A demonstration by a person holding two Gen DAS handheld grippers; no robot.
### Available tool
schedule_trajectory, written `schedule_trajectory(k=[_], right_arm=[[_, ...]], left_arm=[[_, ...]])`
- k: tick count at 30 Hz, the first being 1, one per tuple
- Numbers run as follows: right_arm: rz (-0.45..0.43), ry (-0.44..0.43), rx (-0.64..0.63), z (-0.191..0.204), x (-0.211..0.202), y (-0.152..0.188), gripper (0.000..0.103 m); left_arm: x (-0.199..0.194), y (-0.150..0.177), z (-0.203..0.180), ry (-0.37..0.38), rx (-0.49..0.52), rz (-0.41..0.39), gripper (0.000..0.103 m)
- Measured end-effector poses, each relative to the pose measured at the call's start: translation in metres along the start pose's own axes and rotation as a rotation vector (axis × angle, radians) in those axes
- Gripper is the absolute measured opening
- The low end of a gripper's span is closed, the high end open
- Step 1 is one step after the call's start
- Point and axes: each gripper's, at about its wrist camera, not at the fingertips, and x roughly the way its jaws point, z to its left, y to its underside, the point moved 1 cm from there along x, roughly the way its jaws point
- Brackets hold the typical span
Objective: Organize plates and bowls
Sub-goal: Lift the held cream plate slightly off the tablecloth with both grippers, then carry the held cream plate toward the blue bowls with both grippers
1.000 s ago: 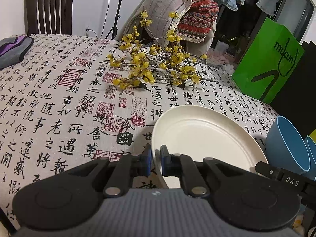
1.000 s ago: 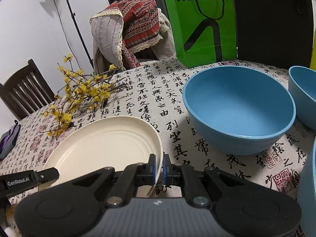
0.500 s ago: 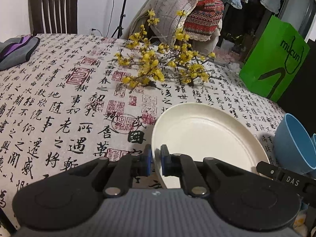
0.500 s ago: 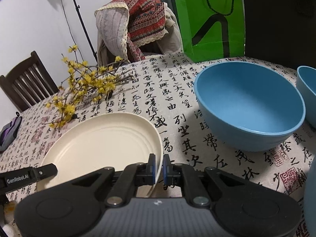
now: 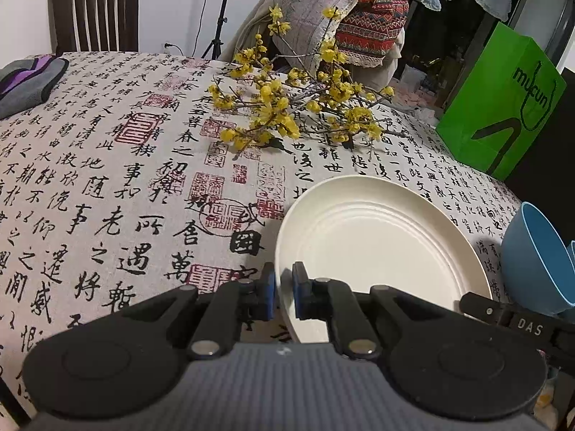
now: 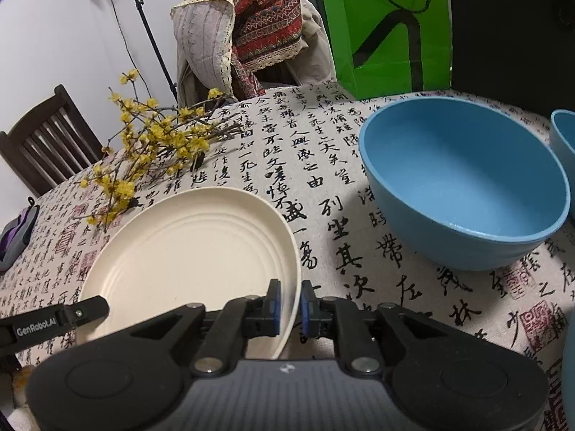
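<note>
A cream plate [image 5: 377, 244] lies low over the calligraphy tablecloth, gripped at two sides of its rim. My left gripper [image 5: 284, 287] is shut on its near left rim, blue pads pressing both faces. My right gripper [image 6: 289, 296] straddles the opposite rim; its jaws are opening and a thin gap shows beside the rim. A large blue bowl [image 6: 463, 179] stands upright to the right of the plate. A second blue bowl [image 6: 564, 140] sits behind it at the frame edge. The left view shows the bowl [image 5: 528, 262] past the plate's right side.
A spray of yellow flowering branches [image 5: 294, 107] lies on the cloth beyond the plate. A green paper bag [image 5: 503, 107] stands at the far right edge. A grey-purple cloth [image 5: 25, 82] is far left. Chairs, one draped with patterned fabric [image 6: 251, 32], ring the table.
My right gripper's pads have spread slightly apart around the plate rim. The left gripper keeps its grip, and the plate has barely shifted.
</note>
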Motion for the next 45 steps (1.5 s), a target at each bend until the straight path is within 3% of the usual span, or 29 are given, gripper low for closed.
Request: schedule_trajectory(k=[26, 45], right_arm=[[-0.065, -0.026, -0.091, 0.005, -0.021, 0.005, 0.011], [-0.138, -0.096, -0.091, 0.022, -0.059, 0.017, 0.011]], left_arm=[[-0.013, -0.001, -0.001, 0.002, 0.017, -0.021, 0.011], [-0.069, 0.0, 0.009, -0.004, 0.053, -0.098, 0.011]])
